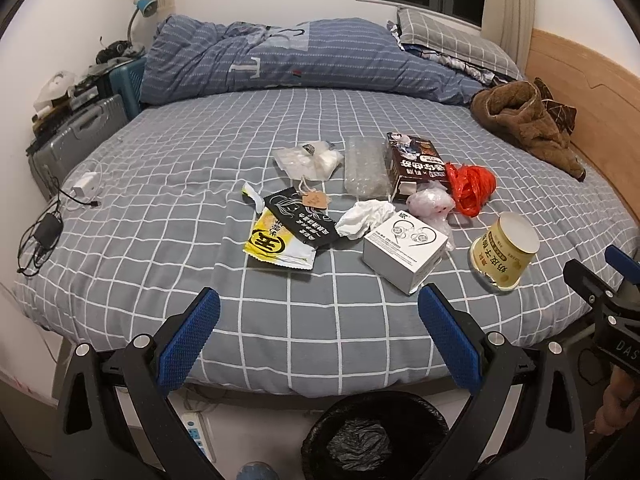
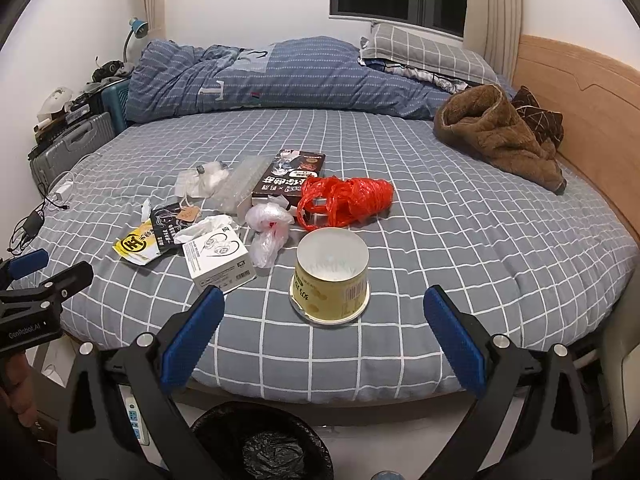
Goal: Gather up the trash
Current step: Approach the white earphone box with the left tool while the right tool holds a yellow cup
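Note:
Trash lies in the middle of the grey checked bed point(image 1: 160, 240): a yellow wrapper point(image 1: 276, 246), a black packet point(image 1: 300, 216), crumpled white tissue point(image 1: 364, 216), a white earphone box point(image 1: 404, 250), a yellow paper tub point(image 1: 504, 252) on its side, a red plastic bag point(image 1: 470, 188), a brown carton point(image 1: 414, 162) and clear bubble wrap point(image 1: 366, 168). My left gripper point(image 1: 320, 336) hangs open over the bed's near edge, nothing between its fingers. In the right wrist view my right gripper point(image 2: 324, 336) is open just short of the tub point(image 2: 332, 276). A black-lined bin point(image 1: 376, 436) stands on the floor below.
A folded blue duvet point(image 1: 304, 60) and pillow point(image 1: 452, 40) lie at the far side, a brown garment point(image 1: 524, 120) by the wooden headboard point(image 1: 592, 92). Chargers and cables point(image 1: 52, 224) rest at the bed's left edge. A suitcase point(image 1: 76, 136) stands left; a power strip point(image 1: 196, 436) lies on the floor.

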### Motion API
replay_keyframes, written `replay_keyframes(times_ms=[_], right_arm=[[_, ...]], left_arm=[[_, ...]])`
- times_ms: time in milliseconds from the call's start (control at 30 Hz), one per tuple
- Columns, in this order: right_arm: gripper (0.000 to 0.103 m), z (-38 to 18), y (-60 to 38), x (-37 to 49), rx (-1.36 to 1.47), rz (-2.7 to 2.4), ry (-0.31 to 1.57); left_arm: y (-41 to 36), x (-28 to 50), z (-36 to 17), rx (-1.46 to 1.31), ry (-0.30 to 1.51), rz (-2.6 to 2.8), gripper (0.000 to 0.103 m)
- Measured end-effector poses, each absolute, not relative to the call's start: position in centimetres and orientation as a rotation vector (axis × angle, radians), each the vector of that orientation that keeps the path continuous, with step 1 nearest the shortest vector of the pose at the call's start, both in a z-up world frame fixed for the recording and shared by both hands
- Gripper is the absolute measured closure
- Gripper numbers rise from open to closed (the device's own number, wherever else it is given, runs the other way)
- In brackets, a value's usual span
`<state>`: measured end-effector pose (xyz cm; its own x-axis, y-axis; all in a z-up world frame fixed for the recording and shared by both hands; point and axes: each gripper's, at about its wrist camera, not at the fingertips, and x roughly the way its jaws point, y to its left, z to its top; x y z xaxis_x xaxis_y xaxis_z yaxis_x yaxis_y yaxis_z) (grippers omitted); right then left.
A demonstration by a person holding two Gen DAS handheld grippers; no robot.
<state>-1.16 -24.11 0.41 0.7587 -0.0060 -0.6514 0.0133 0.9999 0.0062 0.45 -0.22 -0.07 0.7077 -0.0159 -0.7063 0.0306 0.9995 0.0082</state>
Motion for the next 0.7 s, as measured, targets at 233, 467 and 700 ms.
replay_keyframes(times_ms=[233, 467, 700], right_arm=[[0.007, 0.20, -24.00, -1.08, 0.006, -0.006, 0.714], [0.007, 0.15, -23.92, -1.04, 0.004, -0.008, 0.717], [0.007, 0.16, -23.95, -0.95, 0.004, -0.009, 0.716]], left_arm=[[-0.39, 0.50, -0.25, 0.024, 0.790, -0.027, 0.006], [-0.47, 0.55, -0.34, 0.025, 0.793, -0.029, 0.006], [-0.34, 0.67, -0.50, 0.029, 0.795, -0.016, 0.006]])
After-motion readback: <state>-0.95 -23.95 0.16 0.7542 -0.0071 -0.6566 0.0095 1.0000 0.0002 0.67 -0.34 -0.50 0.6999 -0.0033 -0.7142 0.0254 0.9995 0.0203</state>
